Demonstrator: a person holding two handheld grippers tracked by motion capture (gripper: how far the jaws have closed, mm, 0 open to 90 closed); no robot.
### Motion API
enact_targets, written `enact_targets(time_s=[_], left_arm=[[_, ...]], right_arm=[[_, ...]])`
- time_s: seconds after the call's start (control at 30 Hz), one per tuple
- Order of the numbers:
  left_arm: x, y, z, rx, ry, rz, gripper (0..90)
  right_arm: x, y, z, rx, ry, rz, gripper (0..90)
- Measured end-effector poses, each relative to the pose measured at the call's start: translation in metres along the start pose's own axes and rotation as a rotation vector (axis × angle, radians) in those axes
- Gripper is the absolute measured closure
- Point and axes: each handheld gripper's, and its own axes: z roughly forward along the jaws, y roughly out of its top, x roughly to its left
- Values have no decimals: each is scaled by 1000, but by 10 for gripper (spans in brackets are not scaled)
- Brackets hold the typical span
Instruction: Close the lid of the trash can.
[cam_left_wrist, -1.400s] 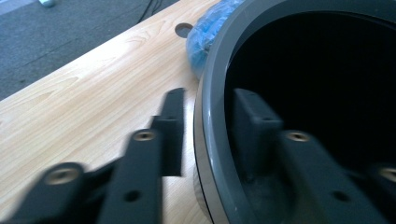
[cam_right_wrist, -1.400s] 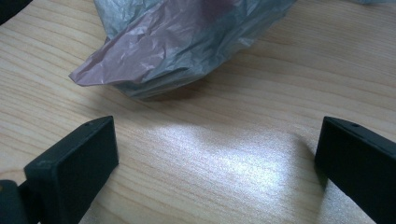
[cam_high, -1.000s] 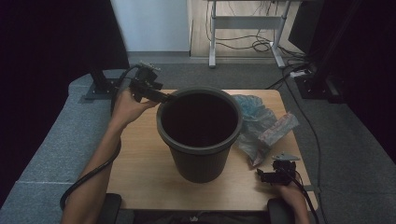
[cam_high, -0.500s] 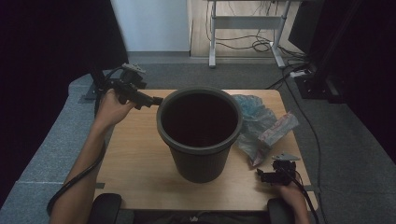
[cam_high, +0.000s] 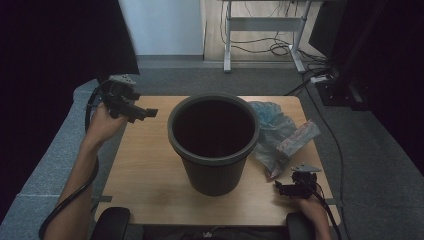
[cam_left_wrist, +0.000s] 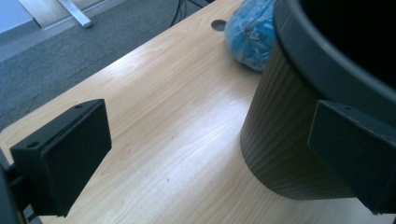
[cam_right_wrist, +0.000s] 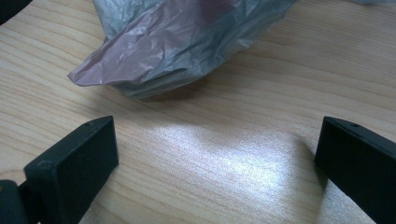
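Note:
A dark grey plastic bin (cam_high: 214, 142) stands upright in the middle of the wooden table (cam_high: 145, 170). My left gripper (cam_high: 144, 114) hovers over the table's far left corner, pointing at the bin and a little apart from its rim. In the left gripper view, this gripper (cam_left_wrist: 210, 135) is open; its jaws have just been opening, with nothing between them, and the bin's wall (cam_left_wrist: 289, 121) lies behind the right jaw. My right gripper (cam_high: 284, 189) rests low at the front right. It (cam_right_wrist: 217, 140) is open over bare wood, facing a crumpled pinkish plastic bag (cam_right_wrist: 187, 42).
A blue plastic bag (cam_high: 267, 117) and the pinkish bag (cam_high: 295, 140) lie right of the bin. A cable hole (cam_left_wrist: 218, 24) sits in the tabletop beside the blue bag (cam_left_wrist: 252, 32). Grey carpet surrounds the table. A desk frame with cables (cam_high: 260, 35) stands behind.
My left hand has drawn its gripper left and slightly down, away from the bin's rim. The right gripper, the bin and the bags have stayed put.

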Motion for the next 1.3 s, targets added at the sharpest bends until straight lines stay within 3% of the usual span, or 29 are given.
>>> enact_targets(time_s=[0.53, 1.3], left_arm=[[15, -44, 19, -5, -11, -43, 0], [8, -95, 65, 3, -48, -57, 0]], right_arm=[[0, 0, 0, 0, 0, 0, 0], [0, 0, 0, 0, 0, 0, 0]])
